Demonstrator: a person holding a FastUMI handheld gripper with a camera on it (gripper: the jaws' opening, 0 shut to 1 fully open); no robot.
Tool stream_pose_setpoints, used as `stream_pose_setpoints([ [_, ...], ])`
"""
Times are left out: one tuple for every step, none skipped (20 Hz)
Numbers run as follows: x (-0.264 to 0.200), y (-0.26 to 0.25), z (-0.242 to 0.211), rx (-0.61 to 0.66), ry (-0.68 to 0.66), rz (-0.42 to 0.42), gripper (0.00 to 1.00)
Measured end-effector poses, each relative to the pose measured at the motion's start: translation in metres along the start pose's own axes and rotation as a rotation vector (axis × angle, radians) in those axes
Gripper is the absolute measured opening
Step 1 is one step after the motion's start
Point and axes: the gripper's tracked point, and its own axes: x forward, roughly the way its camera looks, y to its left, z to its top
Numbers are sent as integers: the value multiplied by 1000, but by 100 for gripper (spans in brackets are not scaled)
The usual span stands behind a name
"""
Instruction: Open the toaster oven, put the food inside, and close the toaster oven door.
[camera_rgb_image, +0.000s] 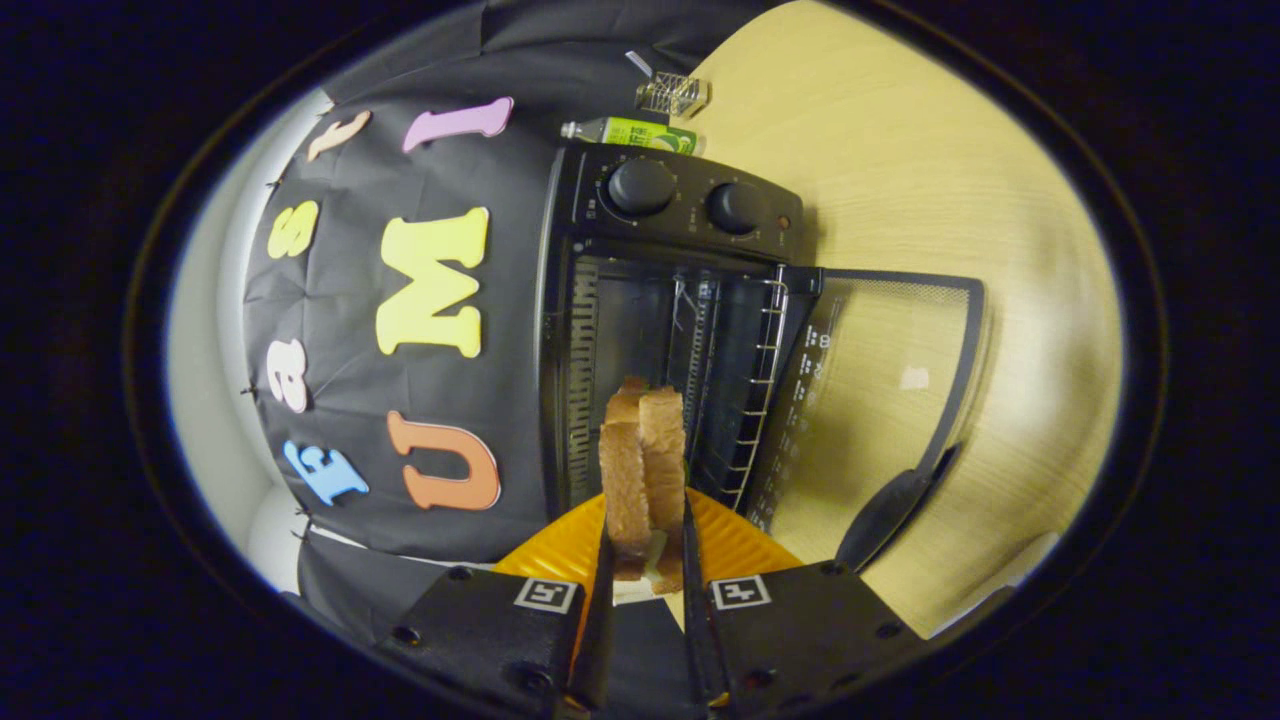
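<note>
My gripper (645, 545) is shut on a sandwich (643, 470) of toasted bread slices with a filling, held on edge between both fingers. Just under the sandwich lies an orange plate (730, 540). Straight ahead stands the black toaster oven (660, 300) with its cavity open and a wire rack (745, 400) inside. Its glass door (880, 400) is swung fully down onto the wooden table, with the dark door handle (890, 515) at its outer edge. Two round knobs (640, 187) sit on the control panel.
A green bottle (635, 133) and a small wire basket (672, 93) stand beyond the oven on the light wooden table (950, 180). The booth's black cloth wall rises behind the oven.
</note>
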Motion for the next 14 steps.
stream_pose_setpoints([
  [7,-2,1,14,-2,4,35],
  [15,-6,2,29,-6,1,36],
  [23,-9,4,42,-18,3,35],
  [29,-7,8,55,-37,22,35],
  [35,-6,11,64,-54,31,35],
  [42,-7,15,68,-73,34,35],
  [47,-7,18,76,-86,37,35],
  [55,-7,19,85,-85,45,35],
  [61,-6,21,92,-92,49,35],
  [68,-7,23,87,-97,43,36],
  [72,-6,23,77,-102,36,37],
  [77,-6,22,65,-104,13,39],
  [81,-8,19,59,-92,-21,40],
  [83,-11,13,56,-67,-55,44],
])
